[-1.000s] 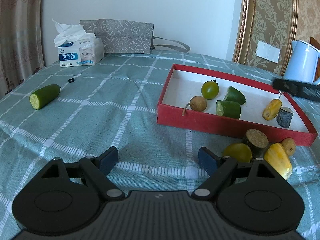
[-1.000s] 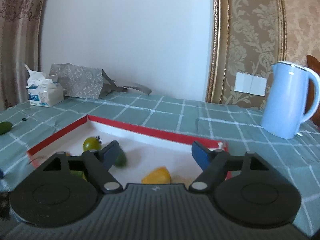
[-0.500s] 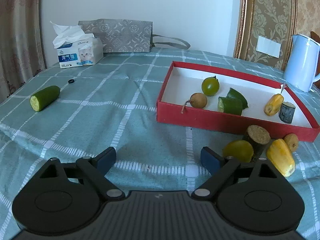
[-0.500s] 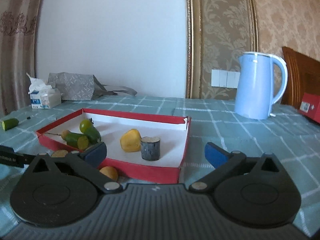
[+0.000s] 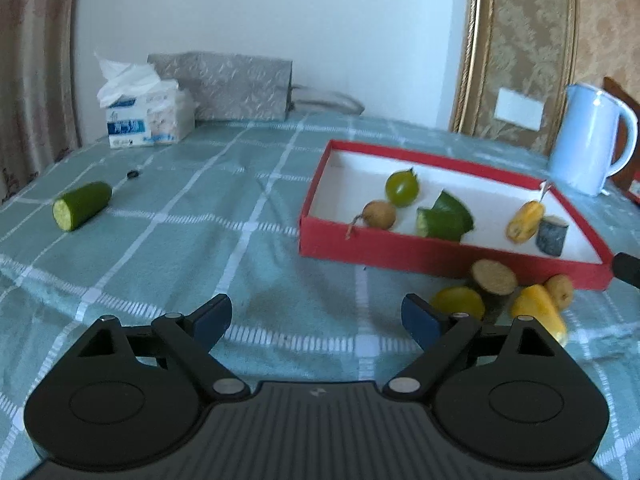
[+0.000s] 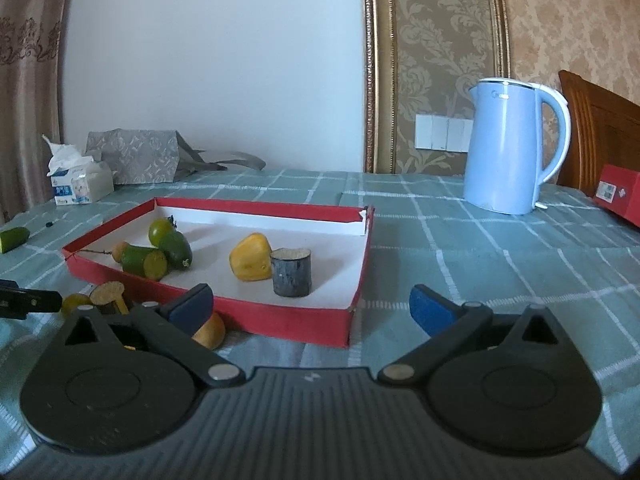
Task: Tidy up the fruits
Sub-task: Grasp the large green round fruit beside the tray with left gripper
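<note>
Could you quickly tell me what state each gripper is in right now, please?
Left gripper: open, nothing between its fingers.
Right gripper: open wide, holding nothing.

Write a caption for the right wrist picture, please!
Open right gripper faces a red tray holding fruit pieces beside a blue kettle.

Soft, even daylight with faint shadows; the left view is slightly blurred, and both views bend at the edges.
</note>
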